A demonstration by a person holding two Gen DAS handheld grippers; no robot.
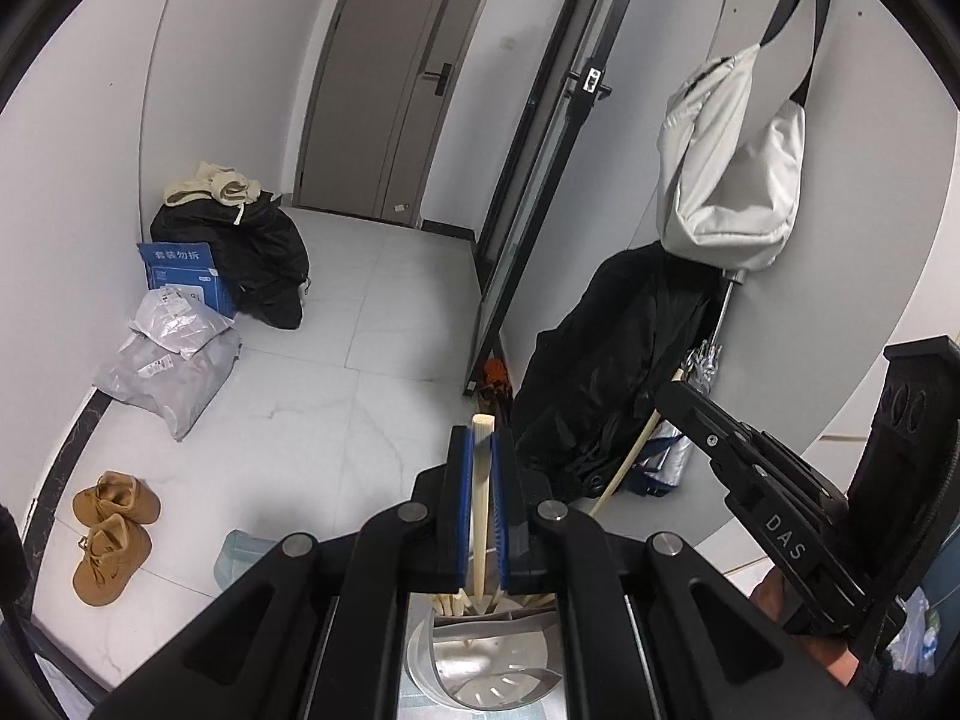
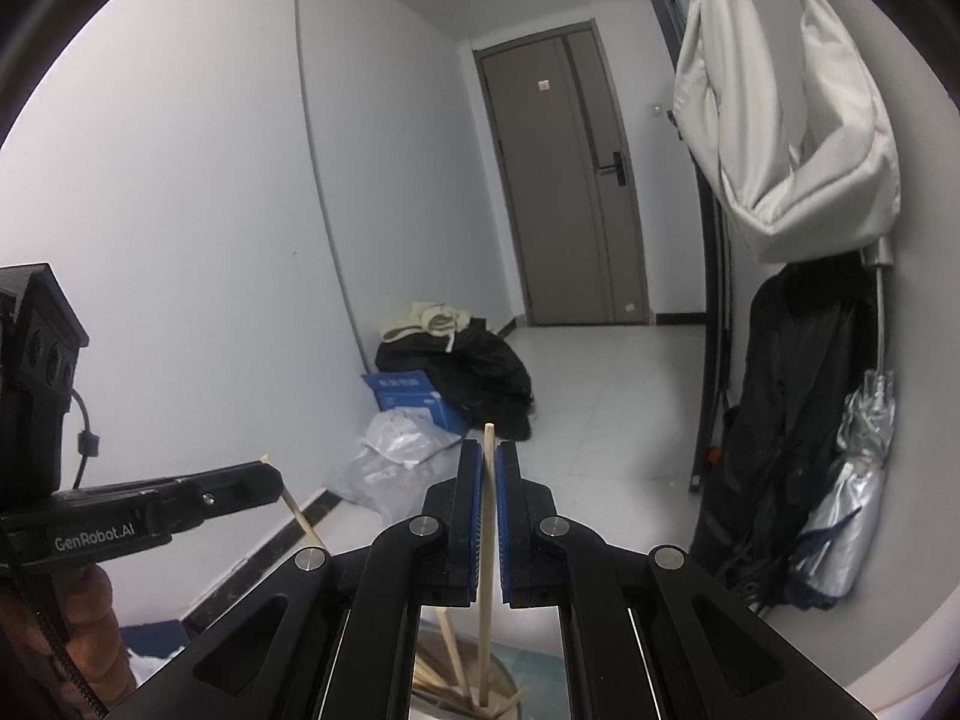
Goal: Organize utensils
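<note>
My left gripper (image 1: 480, 450) is shut on a pale wooden chopstick (image 1: 480, 498) that stands upright between its blue pads, lower end down in a steel utensil holder (image 1: 480, 660) with several more chopsticks. My right gripper (image 2: 489, 468) is shut on another wooden chopstick (image 2: 487, 540), also upright, its lower end in the same holder (image 2: 456, 702). The right gripper also shows in the left wrist view (image 1: 678, 396), gripping its chopstick (image 1: 624, 468). The left gripper shows in the right wrist view (image 2: 270, 477) with its chopstick (image 2: 303, 522).
A white tiled floor (image 1: 336, 408) lies below. Brown boots (image 1: 108, 534), plastic parcels (image 1: 168, 360), a blue box (image 1: 180, 276) and dark clothes (image 1: 264, 258) sit by the left wall. A black coat (image 1: 618, 360), grey bag (image 1: 732, 168) and folded umbrella (image 2: 852, 480) hang on the right.
</note>
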